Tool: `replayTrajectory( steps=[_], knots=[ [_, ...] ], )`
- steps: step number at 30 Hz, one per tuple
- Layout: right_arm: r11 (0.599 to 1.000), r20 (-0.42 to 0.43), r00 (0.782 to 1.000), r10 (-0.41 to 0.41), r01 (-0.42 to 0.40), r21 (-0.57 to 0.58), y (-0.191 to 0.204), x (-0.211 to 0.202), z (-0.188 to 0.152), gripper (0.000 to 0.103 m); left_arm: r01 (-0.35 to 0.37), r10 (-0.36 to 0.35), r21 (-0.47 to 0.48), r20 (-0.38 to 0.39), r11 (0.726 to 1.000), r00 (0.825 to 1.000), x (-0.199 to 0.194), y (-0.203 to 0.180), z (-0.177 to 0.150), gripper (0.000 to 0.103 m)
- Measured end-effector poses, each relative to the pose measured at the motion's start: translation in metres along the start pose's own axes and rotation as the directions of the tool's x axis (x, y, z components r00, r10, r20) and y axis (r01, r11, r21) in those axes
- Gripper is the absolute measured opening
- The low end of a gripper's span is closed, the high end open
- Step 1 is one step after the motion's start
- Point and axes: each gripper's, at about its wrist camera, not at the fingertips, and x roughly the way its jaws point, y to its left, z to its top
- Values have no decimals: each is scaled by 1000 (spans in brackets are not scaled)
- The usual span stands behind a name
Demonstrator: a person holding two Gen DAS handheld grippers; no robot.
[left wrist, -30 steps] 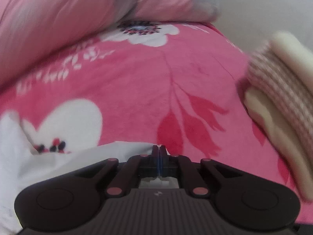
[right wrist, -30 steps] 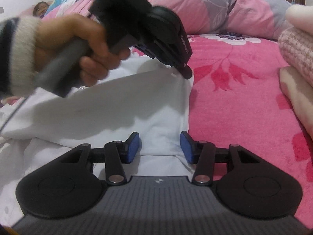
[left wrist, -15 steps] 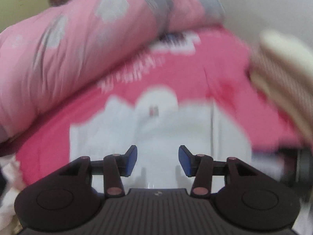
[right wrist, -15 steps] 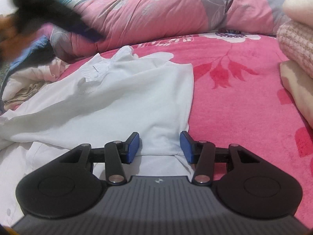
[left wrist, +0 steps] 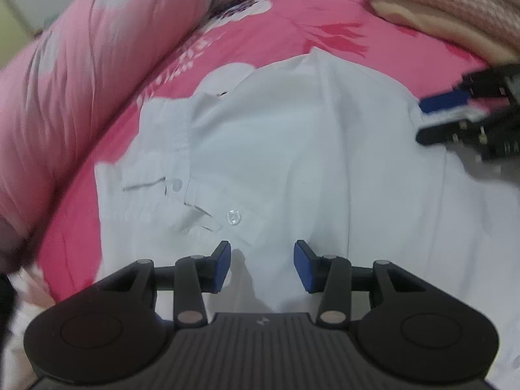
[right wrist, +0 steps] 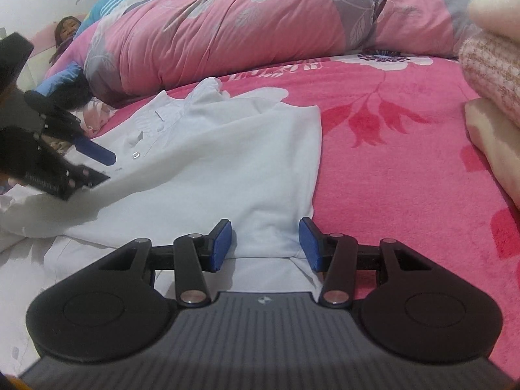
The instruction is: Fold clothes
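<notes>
Holds a left tool (left wrist: 261, 266) above a white shirt (left wrist: 292, 149), pointed steeply down at it. Shows its jaws about half apart, having just been opening from shut and then easing in a touch. Grips nothing: only shirt cloth lies below the gap, clear of both blue pads (left wrist: 222, 268).

Finds the shirt spread flat, with one side folded over, on a bed covered by a pink floral blanket (right wrist: 390, 178). Shows two clear buttons (left wrist: 233, 217) just ahead of the left tool, on a stitched band that may be a cuff or the placket; too soft a view to say which.

Holds the right tool (right wrist: 266, 243) low over the shirt's near right corner, jaws likewise about half apart. Places a ridge of the folded cloth between the pads, with no sign that either presses on it. Puts the shirt's straight right edge just by the right-hand pad, with bare blanket beyond.

Catches the left tool again from the right wrist view (right wrist: 100, 165), at the far left, over the shirt's left part, and the right tool from the left wrist view (left wrist: 432, 120), blurred, at the shirt's right edge. Sets the two well apart.

Shows a rolled pink and grey floral duvet (right wrist: 243, 32) along the far side of the bed, near the shirt's collar end. Shows a stack of folded clothes (right wrist: 494, 74) at the right, pink knit between cream pieces, well apart from the shirt. Glimpses a person (right wrist: 66, 29) lying past the duvet's left end.
</notes>
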Motion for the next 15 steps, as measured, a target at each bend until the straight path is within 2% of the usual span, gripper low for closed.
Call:
replayTrajectory(
  steps=[2,3,5,8,12,13,15],
  knots=[
    [1000,0,1000,-1,1,0,0,0,0,45,-12,12,15,11,1000,1000,0,-3,-2,42],
    [1000,1,1000,-1,1,1,0,0,0,45,-14,13,13,16,1000,1000,0,-3,-2,38],
    [1000,1,1000,-1,1,1,1,0,0,45,-39,39,17,3,999,999,4,-4,-3,9],
    [1000,2,1000,-2,2,1,1,0,0,45,-171,172,54,-8,984,985,13,-3,-8,8],
    [1000,4,1000,3,-3,8,0,-1,-1,45,-234,234,-11,-19,972,972,19,20,-16,9],
    [1000,4,1000,4,-4,9,0,-1,0,45,-236,236,-36,-7,971,972,15,25,-17,10],
    [1000,4,1000,3,-3,8,0,-1,0,46,-179,185,-87,69,980,980,-7,30,-15,13]
  ],
)
